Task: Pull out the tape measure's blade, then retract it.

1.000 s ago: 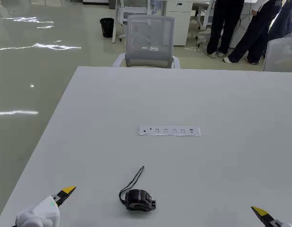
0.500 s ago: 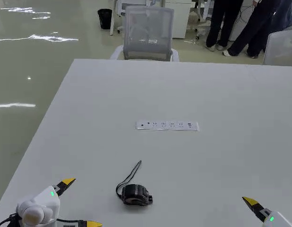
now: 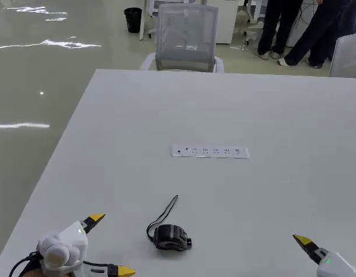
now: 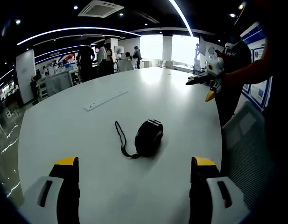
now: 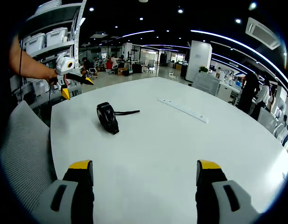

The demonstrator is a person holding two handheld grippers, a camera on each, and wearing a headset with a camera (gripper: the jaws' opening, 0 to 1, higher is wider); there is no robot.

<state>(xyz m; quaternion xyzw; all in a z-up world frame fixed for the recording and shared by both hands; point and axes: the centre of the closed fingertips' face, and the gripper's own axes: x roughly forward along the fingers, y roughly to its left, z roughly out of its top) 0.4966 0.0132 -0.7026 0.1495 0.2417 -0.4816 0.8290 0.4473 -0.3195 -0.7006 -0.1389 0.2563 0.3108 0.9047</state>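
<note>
Two hand-held grippers, left (image 4: 134,161) and right (image 5: 144,164), gape empty, flanking one tape measure (image 3: 171,237).

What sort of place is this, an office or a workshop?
Probably an open-plan office or lab: a large white table with a flat white power strip, a grey mesh office chair, and shelves of white storage bins.

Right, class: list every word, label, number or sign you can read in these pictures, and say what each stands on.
No text can be read.
On the power strip: small dark marks, too small to read.
On the tape measure: no legible label or number.
</note>
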